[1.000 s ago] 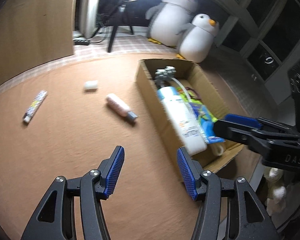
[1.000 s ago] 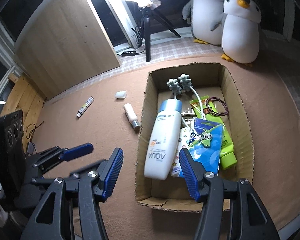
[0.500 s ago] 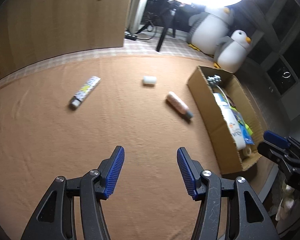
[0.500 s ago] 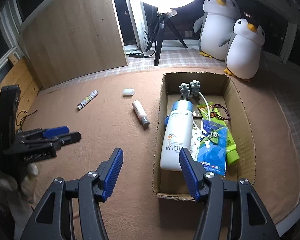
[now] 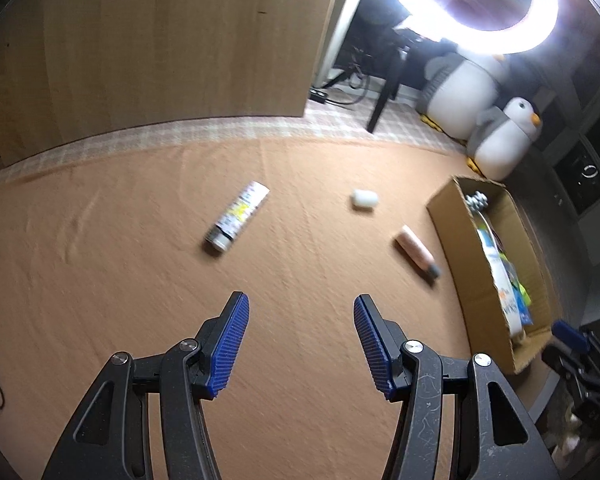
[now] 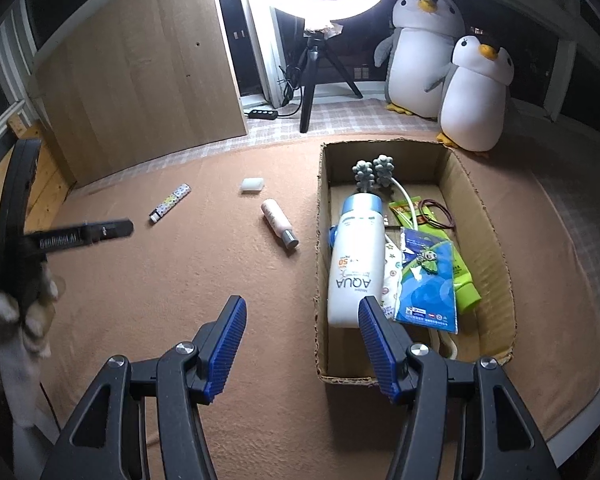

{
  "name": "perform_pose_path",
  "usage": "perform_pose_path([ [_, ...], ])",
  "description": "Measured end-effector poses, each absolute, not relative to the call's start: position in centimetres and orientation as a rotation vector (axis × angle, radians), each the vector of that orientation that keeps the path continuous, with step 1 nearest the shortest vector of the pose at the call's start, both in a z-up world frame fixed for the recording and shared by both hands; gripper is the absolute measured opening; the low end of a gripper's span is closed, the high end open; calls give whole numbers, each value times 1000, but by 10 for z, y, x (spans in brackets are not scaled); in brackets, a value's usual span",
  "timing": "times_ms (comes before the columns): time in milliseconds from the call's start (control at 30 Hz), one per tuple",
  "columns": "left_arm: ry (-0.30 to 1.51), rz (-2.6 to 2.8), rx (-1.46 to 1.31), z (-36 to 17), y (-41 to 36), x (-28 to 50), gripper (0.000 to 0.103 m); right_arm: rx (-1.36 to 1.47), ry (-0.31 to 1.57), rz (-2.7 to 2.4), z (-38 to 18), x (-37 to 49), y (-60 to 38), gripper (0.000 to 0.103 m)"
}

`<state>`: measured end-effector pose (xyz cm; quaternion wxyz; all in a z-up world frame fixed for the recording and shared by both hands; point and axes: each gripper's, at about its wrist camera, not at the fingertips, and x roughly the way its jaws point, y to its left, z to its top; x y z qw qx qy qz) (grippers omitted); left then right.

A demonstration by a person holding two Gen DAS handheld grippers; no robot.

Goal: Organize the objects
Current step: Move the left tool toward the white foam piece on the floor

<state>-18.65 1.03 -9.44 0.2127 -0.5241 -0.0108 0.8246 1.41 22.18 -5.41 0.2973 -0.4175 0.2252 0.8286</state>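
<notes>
Three loose items lie on the tan cloth: a patterned tube, a small white block and a pink bottle with a grey cap. To their right stands a cardboard box holding a white AQUA bottle, a blue packet, a green tube and other small things. My left gripper hovers open and empty over bare cloth, nearer than the tube. My right gripper stands open and empty beside the box's near left corner.
A ring light on a tripod, two plush penguins and a wooden panel stand beyond the cloth. A power strip lies on the checked floor. The cloth's edge drops off at the near right.
The left gripper has swung left, away from the box, and now faces the loose items. The right gripper pulled back from over the box to its left side.
</notes>
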Motion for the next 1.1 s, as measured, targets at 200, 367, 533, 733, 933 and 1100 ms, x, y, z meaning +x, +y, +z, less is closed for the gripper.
perform_pose_path([
  [200, -58, 2312, -1488, -102, 1, -217, 58, -1116, 610, 2199, -54, 16, 222, 54],
  [367, -99, 2320, -1526, -114, -1, -235, 58, -1119, 630, 2201, -57, 18, 224, 54],
  [533, -119, 2297, -1552, -122, 3, -242, 58, -1131, 657, 2203, -61, 22, 224, 54],
  [733, -14, 2312, -1481, -97, 27, -247, 57, -1116, 648, 2210, -53, 25, 226, 54],
  [933, 146, 2334, -1384, -64, 67, -253, 57, -1104, 618, 2226, -44, 25, 223, 54],
  [1100, 194, 2282, -1397, -73, 99, -253, 57, -1115, 617, 2236, -44, 27, 220, 54],
])
